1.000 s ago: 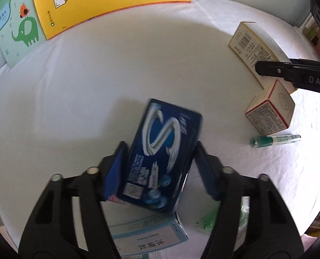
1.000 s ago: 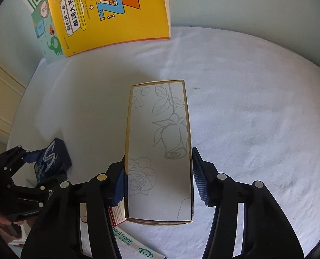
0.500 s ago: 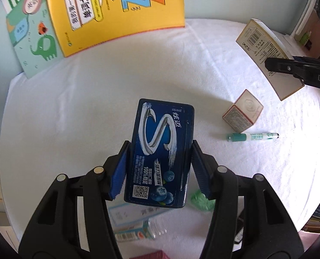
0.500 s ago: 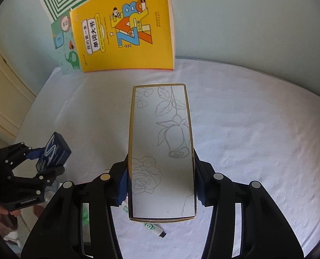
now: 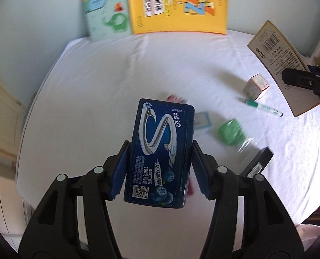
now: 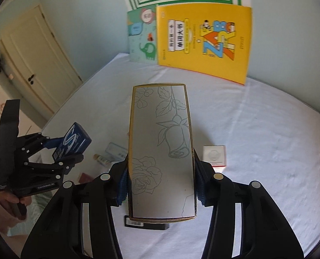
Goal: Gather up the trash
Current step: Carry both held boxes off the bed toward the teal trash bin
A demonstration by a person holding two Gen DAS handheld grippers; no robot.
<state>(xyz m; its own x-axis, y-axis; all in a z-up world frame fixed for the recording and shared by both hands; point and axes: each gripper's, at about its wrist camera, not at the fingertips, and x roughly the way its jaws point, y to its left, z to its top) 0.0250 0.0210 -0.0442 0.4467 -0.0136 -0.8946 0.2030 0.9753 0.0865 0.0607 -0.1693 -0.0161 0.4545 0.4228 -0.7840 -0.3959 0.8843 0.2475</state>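
Both tongs are loaded, so I read this as the carry step of collecting the trash: two pieces are gripped and held above the white bed sheet [image 5: 95,99], and no bin shows in either view. Starting at the left, my left gripper [image 5: 159,168] is closed about halfway onto a dark blue gum box [image 5: 162,151], its blue pads pressing the long sides while the box sticks out well beyond the fingertips. Below and to its right, still lying on the sheet, I can see a small pale blue card box [image 5: 201,122], a crumpled green wrapper [image 5: 232,131], a green pen [image 5: 263,108], a small white and red carton [image 5: 257,86] and a black box [image 5: 258,163]; these look like what is left to gather. On the right, my right gripper [image 6: 161,185] is also at a middling width, clamped on a long silver box with a rose drawing [image 6: 160,151], held by its long edges. Next, I judge, both boxes need carrying to wherever the trash goes, keeping each grip firm, since both stick out far past the pads and could swing.
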